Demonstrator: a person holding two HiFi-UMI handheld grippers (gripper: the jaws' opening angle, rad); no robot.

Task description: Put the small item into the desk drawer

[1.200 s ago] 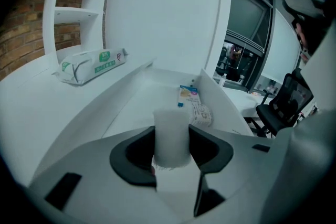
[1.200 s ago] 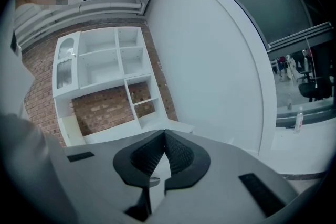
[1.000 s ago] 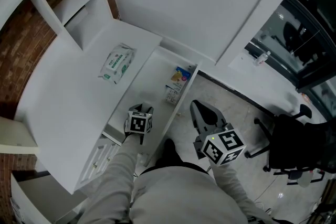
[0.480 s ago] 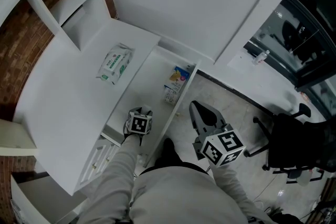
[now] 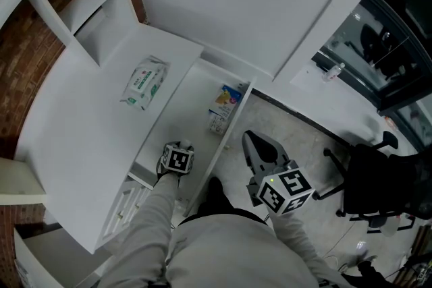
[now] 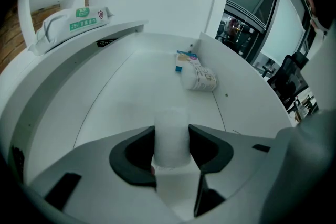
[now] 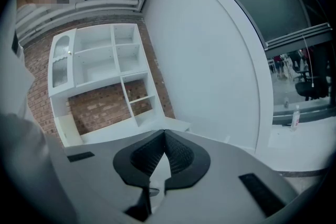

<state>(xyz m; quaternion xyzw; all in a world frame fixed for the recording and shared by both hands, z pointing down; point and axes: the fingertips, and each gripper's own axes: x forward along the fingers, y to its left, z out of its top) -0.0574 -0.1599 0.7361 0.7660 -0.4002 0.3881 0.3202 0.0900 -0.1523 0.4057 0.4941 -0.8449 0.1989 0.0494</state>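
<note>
A small white cylinder (image 6: 171, 136) stands upright between the dark pads of my left gripper (image 6: 171, 139), which is shut on it. In the head view the left gripper (image 5: 179, 148) hangs over the near end of the open white desk drawer (image 5: 190, 96). Farther back in the drawer, against its right wall, lie a small printed bottle (image 6: 199, 78) and a blue packet (image 6: 184, 57); they show in the head view as a cluster of drawer items (image 5: 222, 108). My right gripper (image 5: 252, 140) is shut and empty, out over the floor to the right of the drawer, with its jaws (image 7: 164, 135) pressed together.
A green-and-white tissue pack (image 5: 143, 82) lies on the white desk (image 5: 74, 118) left of the drawer. A white shelf unit (image 5: 77, 0) stands at the desk's far left. A black office chair (image 5: 374, 175) sits on the floor to the right.
The head view has drifted slightly. Both grippers stay about where they were, the left still holding the cylinder.
</note>
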